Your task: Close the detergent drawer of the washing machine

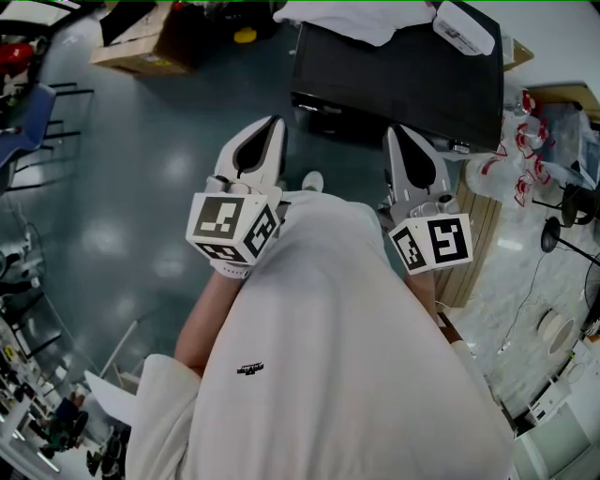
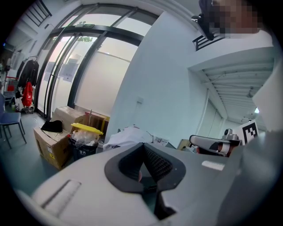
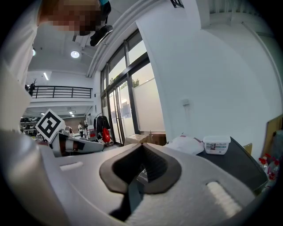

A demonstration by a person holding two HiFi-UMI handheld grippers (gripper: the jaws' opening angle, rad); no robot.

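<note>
White plastic shells, dark ribbed pads: both grippers are held up in front of the person's white garment [image 1: 319, 356], tips pointing toward 12 o'clock in the head view.

- Left gripper [image 1: 269, 127], at 10 o'clock from frame centre: jaws together, tips meeting, nothing between the pads in its own view.
- Right gripper [image 1: 395, 133], at 2 o'clock: jaws likewise closed on nothing.
- Grey-blue floor [image 1: 141, 187] lies below both; neither tool touches anything.
- Black-topped unit [image 1: 394, 84] at 12 to 1 o'clock carries a white cloth [image 1: 356, 19] and a white tub [image 1: 464, 28]. Only its top and one edge show, so I cannot tell whether this is the washing machine.
- Cardboard box [image 1: 141, 42] at 10 to 11 o'clock, well apart.

Task's thing: the detergent drawer appears in none of the three views, so whether it stands out or sits flush cannot be read.

Judgement: no contact step is in hand. This stance fits a drawer standing out with the grippers not at it, and equally a drawer sitting flush with the grippers carried clear. Anything further depends on getting the machine's front panel into view. Closed jaws would suit a flat push, not a grasp.
</note>
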